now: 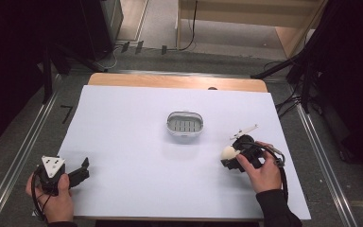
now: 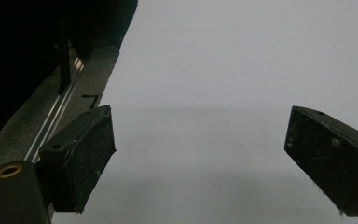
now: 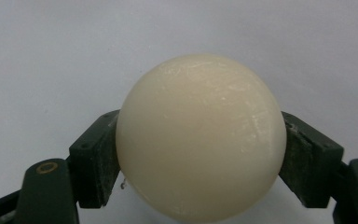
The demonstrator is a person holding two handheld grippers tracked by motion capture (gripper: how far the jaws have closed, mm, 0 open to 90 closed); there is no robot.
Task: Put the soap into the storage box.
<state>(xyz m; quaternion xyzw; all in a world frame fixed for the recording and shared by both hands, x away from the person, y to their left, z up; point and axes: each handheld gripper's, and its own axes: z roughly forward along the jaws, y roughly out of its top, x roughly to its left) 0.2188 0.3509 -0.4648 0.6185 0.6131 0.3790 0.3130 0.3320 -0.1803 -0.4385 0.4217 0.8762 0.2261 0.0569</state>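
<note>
High view, looking down on a white table (image 1: 137, 179): the right gripper (image 1: 230, 156), held in a person's right hand (image 1: 263, 171), clamps a cream-coloured ball (image 1: 228, 152) just above the tabletop near the right edge. Right gripper view shows both black pads (image 3: 95, 158) pressed against the ball's sides. A small grey oval basket (image 1: 185, 124) sits at mid-table, well apart from the ball. At lower left, the left gripper (image 1: 81, 169) rests with jaws wide apart, nothing between them.

No readable text, label, brand, number or sign on anything.
</note>
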